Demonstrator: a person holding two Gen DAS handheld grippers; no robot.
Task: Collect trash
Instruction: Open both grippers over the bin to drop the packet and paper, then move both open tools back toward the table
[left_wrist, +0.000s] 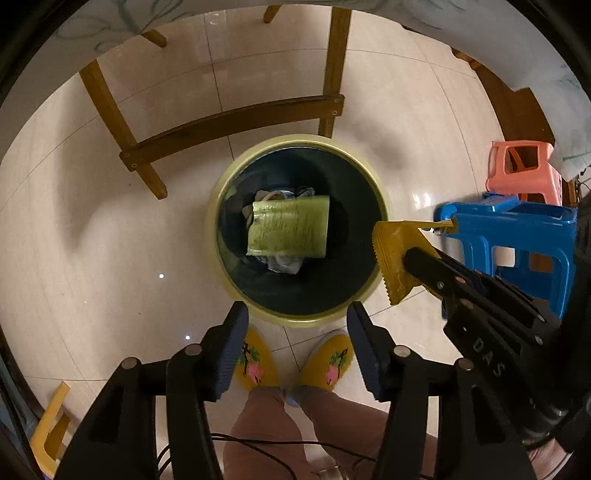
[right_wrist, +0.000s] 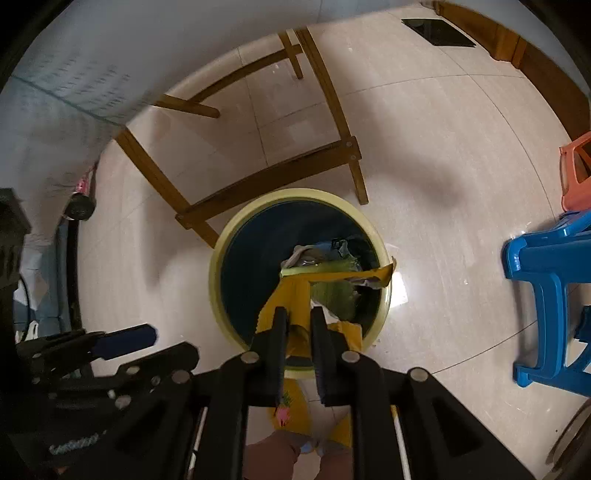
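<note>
Yellow wrapper (right_wrist: 291, 295) pinched in right gripper (right_wrist: 299, 325) over bin (left_wrist: 221, 192); release clear of near rim. Left gripper (left_wrist: 295, 332) open, empty.

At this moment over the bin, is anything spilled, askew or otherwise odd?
Nothing is spilled on the floor. The green wrapper lies inside the trash bin on crumpled litter. One oddity: the yellow wrapper in the right tool droops across the bin's rim, not yet dropped. The left tool is open, empty.
</note>
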